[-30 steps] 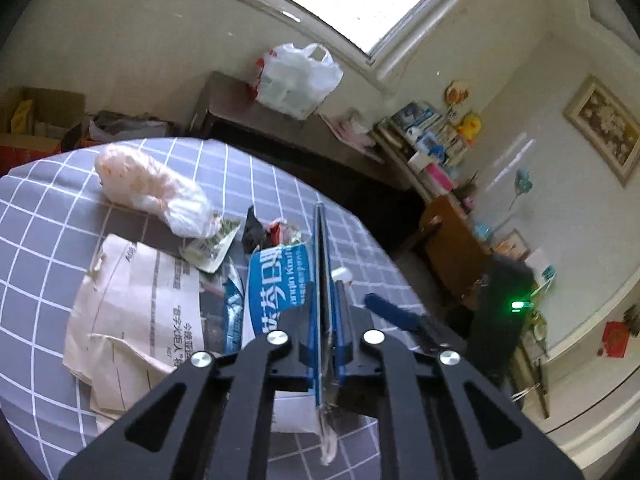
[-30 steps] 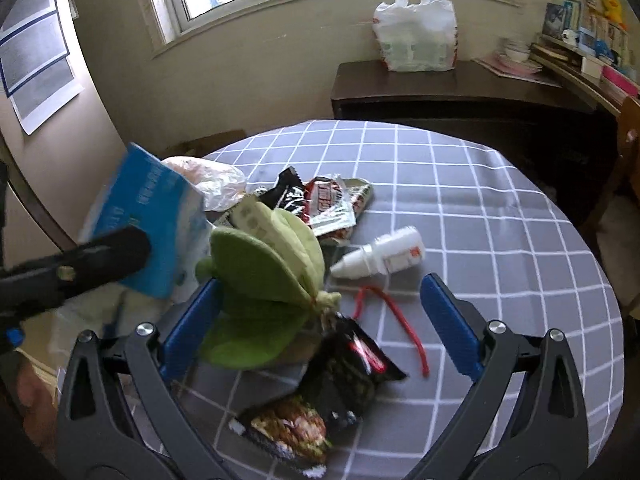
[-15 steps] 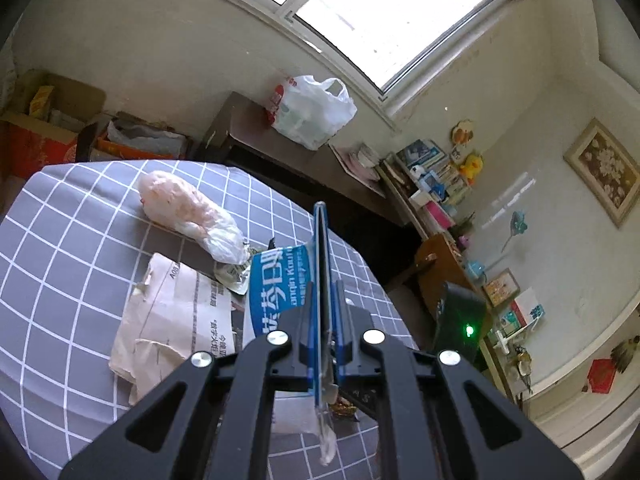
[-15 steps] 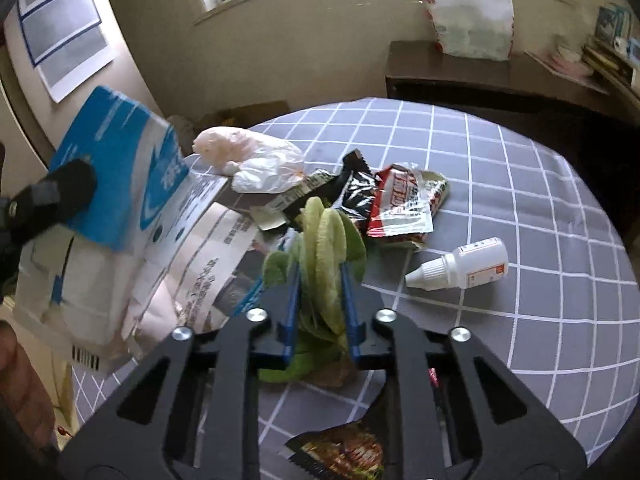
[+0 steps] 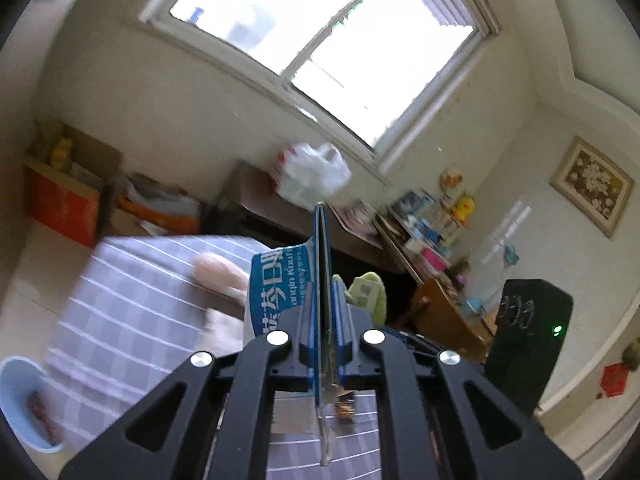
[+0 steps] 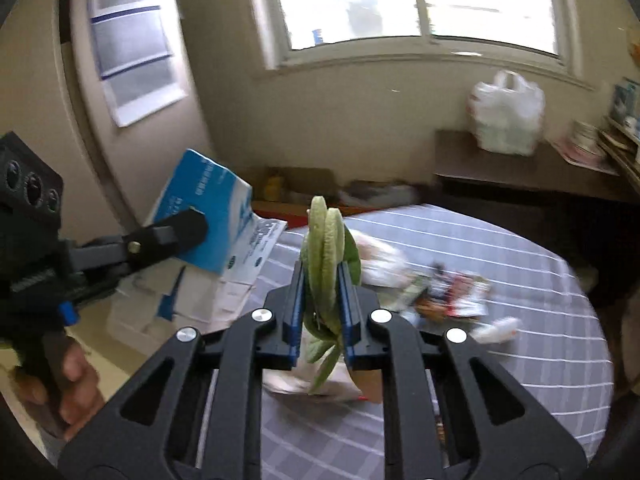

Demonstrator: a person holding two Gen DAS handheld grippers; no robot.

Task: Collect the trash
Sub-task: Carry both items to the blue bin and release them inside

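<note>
You are holding both pieces of trash clear of the table point(image 6: 520, 248) so they can travel to a bin. Your left hand-held gripper point(image 5: 322, 308) is clamped almost fully shut on the flattened blue-and-white paper package point(image 5: 280, 280), gripping it edge-on so the thin sheet stands upright between the jaws rather than flopping. Your right hand-held gripper point(image 6: 320, 300) is squeezing the bundle of green leafy scraps point(image 6: 326, 248) to a narrow gap, with stems hanging below the jaws; the tight pinch is keeping the loose leaves together. Both loads are hanging above the near edge of the grey checked tablecloth. Still lying on the table are the snack wrappers point(image 6: 448, 292) and the small white dropper bottle point(image 6: 498, 328) toward its right edge, and the pale plastic bag point(image 5: 220, 276) farther back. A light-blue bin point(image 5: 24, 400) is showing low at the table's left edge, probably where these are going.
</note>
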